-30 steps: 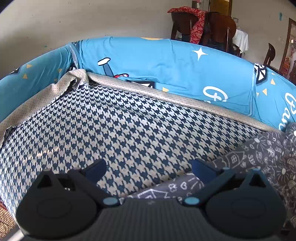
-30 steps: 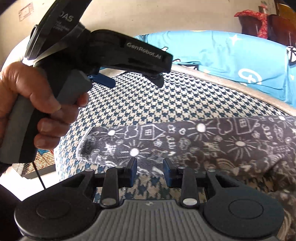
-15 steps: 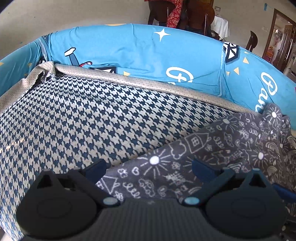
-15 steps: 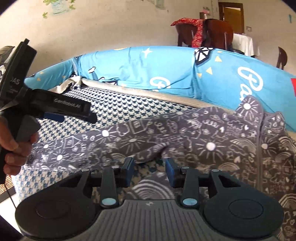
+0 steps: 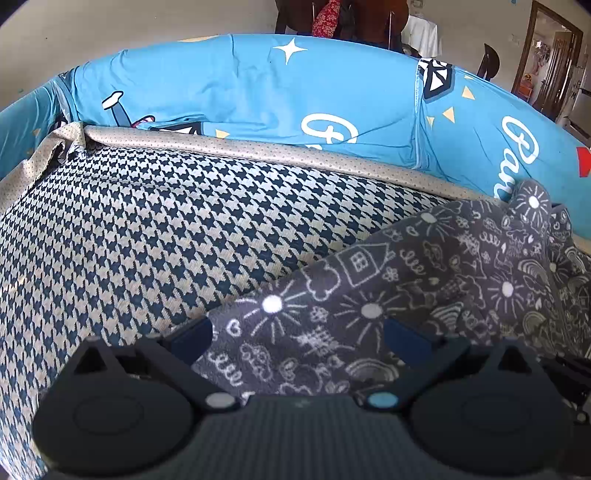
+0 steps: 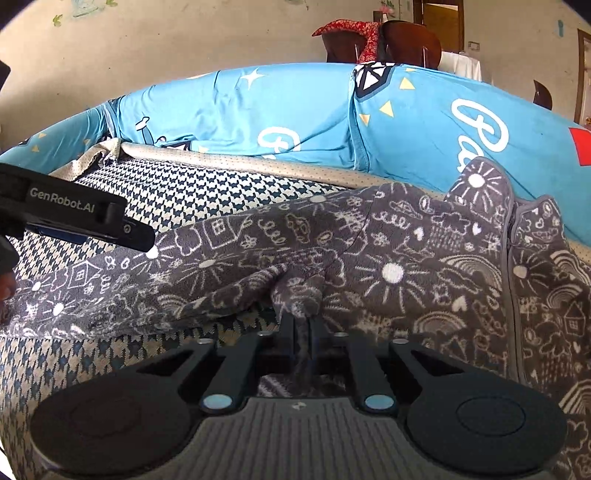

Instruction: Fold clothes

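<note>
Right wrist view: the grey garment (image 6: pixel 388 258), printed with white doodles of suns, houses and rainbows, lies spread across the houndstooth cushion (image 6: pixel 177 192), reaching from the left edge to the right edge of the view. A pinched ridge of its fabric rises between the fingers of my right gripper (image 6: pixel 303 326). Those fingers are closing, and the pads already press on the fold from both sides, with almost no gap left.

From the left wrist view, one end of the same garment (image 5: pixel 369 295) runs diagonally from the lower centre up to the right. My left gripper (image 5: pixel 297 338) hovers over this end with its fingers (image 5: pixel 192 338) set wide apart; the fabric lies below and between them, and I cannot tell whether the tips touch it. The left gripper body (image 6: pixel 74 218) also enters the right wrist view from the left, above the garment's far end.

The houndstooth cushion (image 5: pixel 147 229) has a beige dotted border (image 5: pixel 295 155) along its far edge. Behind it stands a blue printed backrest cover (image 5: pixel 332 96) with white lettering and stars. Further back, dark wooden chairs (image 6: pixel 399 40) carry a red patterned cloth (image 6: pixel 354 33) before a pale wall.
</note>
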A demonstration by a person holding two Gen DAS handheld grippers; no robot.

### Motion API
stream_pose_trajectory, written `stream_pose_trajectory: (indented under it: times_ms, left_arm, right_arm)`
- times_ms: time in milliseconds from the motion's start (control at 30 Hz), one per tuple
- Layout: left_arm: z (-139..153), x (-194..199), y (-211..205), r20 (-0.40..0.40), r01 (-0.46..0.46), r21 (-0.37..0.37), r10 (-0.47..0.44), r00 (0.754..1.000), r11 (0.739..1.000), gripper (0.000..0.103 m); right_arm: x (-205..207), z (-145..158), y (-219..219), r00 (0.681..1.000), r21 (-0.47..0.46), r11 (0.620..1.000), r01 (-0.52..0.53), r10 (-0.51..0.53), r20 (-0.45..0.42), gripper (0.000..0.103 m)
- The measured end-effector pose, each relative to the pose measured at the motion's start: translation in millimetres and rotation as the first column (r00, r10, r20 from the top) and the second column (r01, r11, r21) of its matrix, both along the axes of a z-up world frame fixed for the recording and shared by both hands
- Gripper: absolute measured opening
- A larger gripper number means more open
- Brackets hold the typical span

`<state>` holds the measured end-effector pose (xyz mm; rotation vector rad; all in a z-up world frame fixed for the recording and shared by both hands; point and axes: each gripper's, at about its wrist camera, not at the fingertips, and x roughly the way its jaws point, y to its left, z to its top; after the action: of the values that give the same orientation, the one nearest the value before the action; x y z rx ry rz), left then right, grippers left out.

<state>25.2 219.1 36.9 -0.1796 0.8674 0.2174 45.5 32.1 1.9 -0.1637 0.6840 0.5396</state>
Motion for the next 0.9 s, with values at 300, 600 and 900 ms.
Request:
stream_pose_trajectory:
  times_ms: [300,600,900]
  left_arm:
    - [-9,6,-10,-0.029,0.012,0.028,-0.011,1.000,1.000,0.103]
    - [-21,14,-34,-0.065,0.046,0.066,-0.041,0.997,0.997,0.103]
    - [-26,14,-49,-0.080,0.075,0.100,-0.067,0.995,0.992,0.103]
  right_arm:
    - [-4,-11,16,0.998,0.006,0.998,-0.064,0.064,-0.010,0.011]
    - [-14,-11,26,0.996,-0.060,0.994,-0.087,0.088,0.018,0.023]
    - [-26,19,-3,0.998,0.051,0.997,-0.066,0.066,-0.007,0.027]
